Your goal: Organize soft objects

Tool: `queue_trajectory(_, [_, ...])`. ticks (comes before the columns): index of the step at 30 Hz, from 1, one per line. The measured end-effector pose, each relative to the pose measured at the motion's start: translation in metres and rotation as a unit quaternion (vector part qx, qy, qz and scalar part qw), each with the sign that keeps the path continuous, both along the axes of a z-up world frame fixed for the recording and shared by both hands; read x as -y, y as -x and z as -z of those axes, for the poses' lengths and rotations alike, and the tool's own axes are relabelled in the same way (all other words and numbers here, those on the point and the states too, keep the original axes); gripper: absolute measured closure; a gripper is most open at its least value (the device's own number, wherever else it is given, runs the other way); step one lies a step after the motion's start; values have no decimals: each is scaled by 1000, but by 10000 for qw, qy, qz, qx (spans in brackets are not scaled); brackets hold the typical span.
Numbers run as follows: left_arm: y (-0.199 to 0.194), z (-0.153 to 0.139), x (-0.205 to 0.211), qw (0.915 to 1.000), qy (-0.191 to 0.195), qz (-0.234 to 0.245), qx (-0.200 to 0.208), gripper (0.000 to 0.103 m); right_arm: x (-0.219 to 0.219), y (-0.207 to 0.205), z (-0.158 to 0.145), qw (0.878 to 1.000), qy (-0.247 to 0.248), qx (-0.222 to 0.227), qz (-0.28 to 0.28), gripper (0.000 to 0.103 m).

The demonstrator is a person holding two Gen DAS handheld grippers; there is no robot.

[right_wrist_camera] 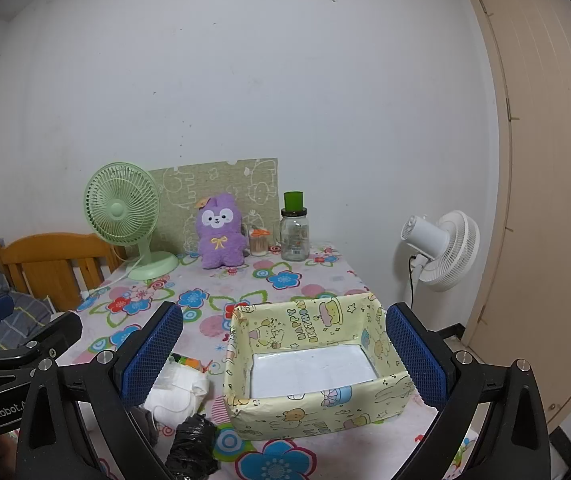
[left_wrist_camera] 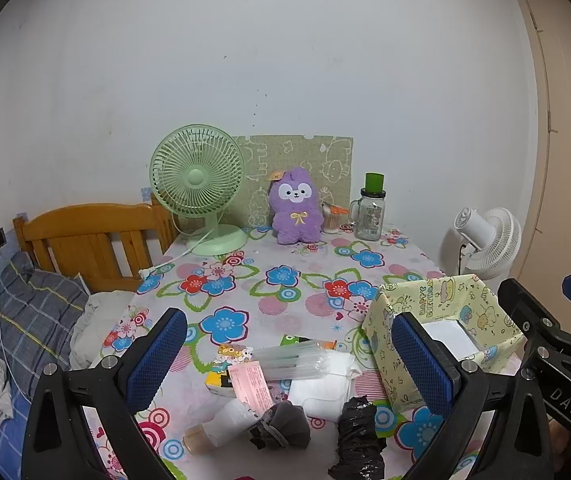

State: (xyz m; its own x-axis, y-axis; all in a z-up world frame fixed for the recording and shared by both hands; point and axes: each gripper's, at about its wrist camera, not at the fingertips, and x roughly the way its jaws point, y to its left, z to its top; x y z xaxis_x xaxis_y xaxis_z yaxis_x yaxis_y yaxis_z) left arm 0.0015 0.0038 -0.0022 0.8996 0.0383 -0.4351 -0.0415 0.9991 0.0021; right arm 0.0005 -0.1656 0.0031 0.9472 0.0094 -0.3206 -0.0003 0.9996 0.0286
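Both claws [left_wrist_camera: 289,364] [right_wrist_camera: 283,360] wide apart, nothing gripped, nr box [right_wrist_camera: 317,364].

black bag [right_wrist_camera: 191,446]: cut by bottom edge; jar label [left_wrist_camera: 372,213]: unreadable

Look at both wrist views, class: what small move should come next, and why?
Probably lower the left gripper onto the rolled dark sock just below it. Both grippers are open and hold nothing, the soft items lie loose on the table, and the yellow box beside them looks empty.
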Motion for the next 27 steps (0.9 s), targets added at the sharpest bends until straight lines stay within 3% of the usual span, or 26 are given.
queue_trajectory(27, [2, 3, -5, 9999, 95, 27, -47, 0, 0, 2, 0, 10000, -17, -20, -23, 0])
